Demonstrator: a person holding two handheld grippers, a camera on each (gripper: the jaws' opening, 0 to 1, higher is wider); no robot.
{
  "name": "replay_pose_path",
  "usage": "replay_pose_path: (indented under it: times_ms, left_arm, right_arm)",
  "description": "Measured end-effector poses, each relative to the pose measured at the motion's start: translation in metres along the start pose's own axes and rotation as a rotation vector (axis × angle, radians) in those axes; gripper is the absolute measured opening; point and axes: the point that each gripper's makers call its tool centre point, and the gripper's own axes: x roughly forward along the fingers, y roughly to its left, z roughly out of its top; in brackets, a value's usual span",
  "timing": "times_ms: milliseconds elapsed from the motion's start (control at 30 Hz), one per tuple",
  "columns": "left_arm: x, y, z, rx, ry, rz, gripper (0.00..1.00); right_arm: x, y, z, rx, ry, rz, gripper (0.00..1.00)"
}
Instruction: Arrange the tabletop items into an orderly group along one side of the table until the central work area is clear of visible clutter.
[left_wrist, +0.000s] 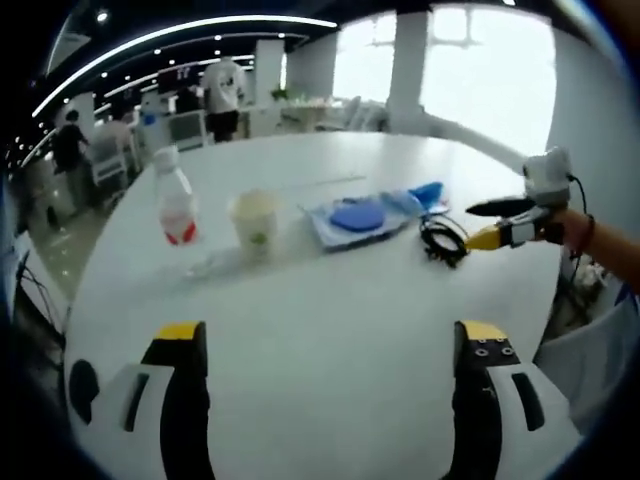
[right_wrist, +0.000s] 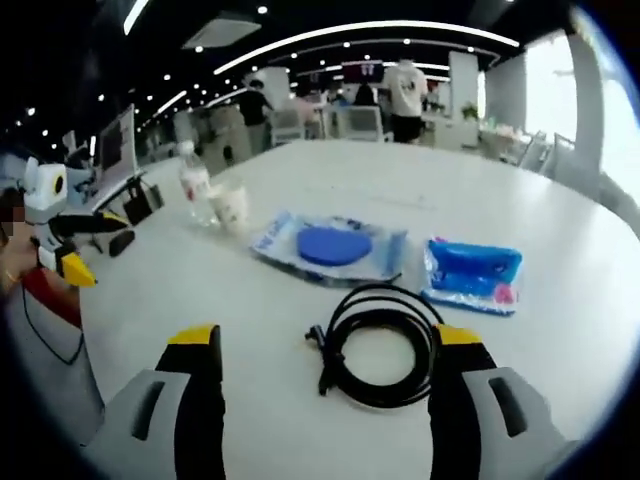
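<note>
On the white round table (left_wrist: 330, 300) stand a clear bottle (left_wrist: 175, 205) with a red label and a paper cup (left_wrist: 255, 220). Beside them lie a blue disc in a clear bag (left_wrist: 355, 218), a blue packet (left_wrist: 425, 193) and a coiled black cable (left_wrist: 443, 240). My left gripper (left_wrist: 330, 340) is open over bare table, well short of them. My right gripper (right_wrist: 325, 345) is open, and the cable (right_wrist: 380, 345) lies on the table between its jaws. Beyond it are the bagged disc (right_wrist: 330, 245), packet (right_wrist: 472, 272), cup (right_wrist: 230, 207) and bottle (right_wrist: 193, 182).
The right gripper (left_wrist: 482, 222) reaches in at the cable from the table's right edge, held by a person's hand. The left gripper (right_wrist: 95, 248) shows at the far left table edge. Desks, chairs and standing people fill the office behind.
</note>
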Motion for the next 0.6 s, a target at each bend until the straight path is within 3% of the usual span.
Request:
replay_pose_path:
  times_ms: [267, 600]
  left_arm:
    - [-0.015, -0.004, 0.007, 0.031, -0.003, 0.000, 0.99]
    - [-0.035, -0.004, -0.005, 0.012, -0.001, -0.017, 0.99]
  right_arm:
    - [-0.035, 0.011, 0.012, -0.028, -0.033, 0.018, 0.94]
    - [-0.077, 0.019, 0.003, -0.048, -0.010, 0.021, 0.99]
